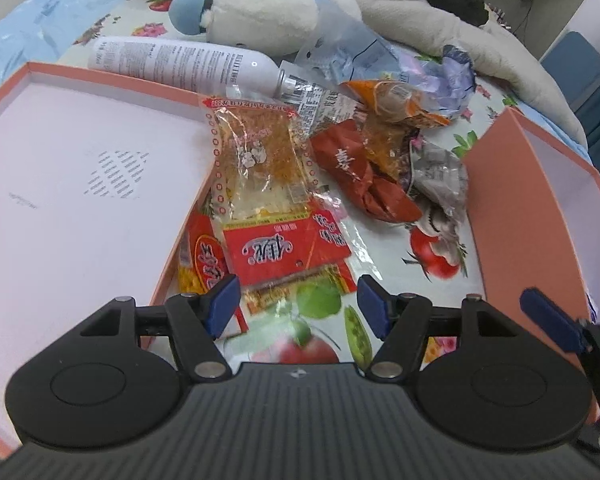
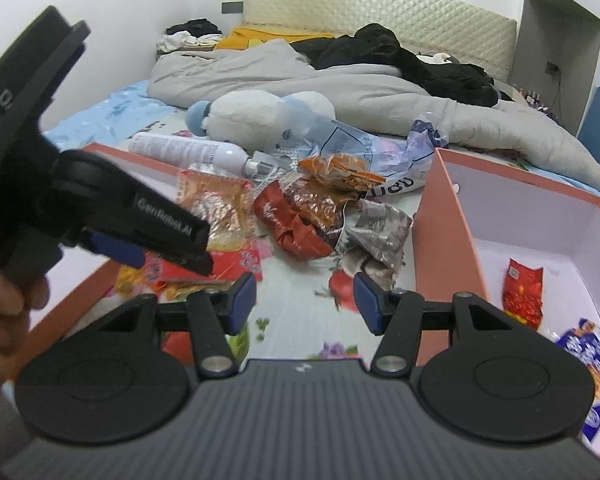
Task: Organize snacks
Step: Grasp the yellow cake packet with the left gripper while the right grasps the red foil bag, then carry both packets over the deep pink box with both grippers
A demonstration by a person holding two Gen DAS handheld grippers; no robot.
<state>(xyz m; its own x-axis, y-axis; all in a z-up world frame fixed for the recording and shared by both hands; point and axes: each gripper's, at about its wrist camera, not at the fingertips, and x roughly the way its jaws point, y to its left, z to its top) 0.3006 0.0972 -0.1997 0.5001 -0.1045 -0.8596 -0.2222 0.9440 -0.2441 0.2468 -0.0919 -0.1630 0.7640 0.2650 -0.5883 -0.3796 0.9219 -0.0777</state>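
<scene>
A pile of snack packets lies on a fruit-print cloth between two pink boxes. Nearest my left gripper (image 1: 298, 304) is a clear packet with a red label (image 1: 268, 200); the gripper is open just before its near end. Behind lie a red wrapper (image 1: 356, 168), an orange packet (image 1: 392, 100) and a grey foil packet (image 1: 440, 176). My right gripper (image 2: 304, 300) is open and empty above the cloth, short of the red wrapper (image 2: 288, 220) and the grey foil packet (image 2: 376, 232). The right box (image 2: 500, 216) holds a red packet (image 2: 522, 292) and a blue packet (image 2: 592, 356).
The left box lid (image 1: 60, 168) lies flat, white inside. A white spray bottle (image 1: 188, 64), a plush toy (image 1: 256, 8), crumpled plastic bags (image 1: 432, 76) and a grey blanket (image 2: 300, 76) lie behind the pile. The left gripper body (image 2: 100, 208) shows in the right wrist view.
</scene>
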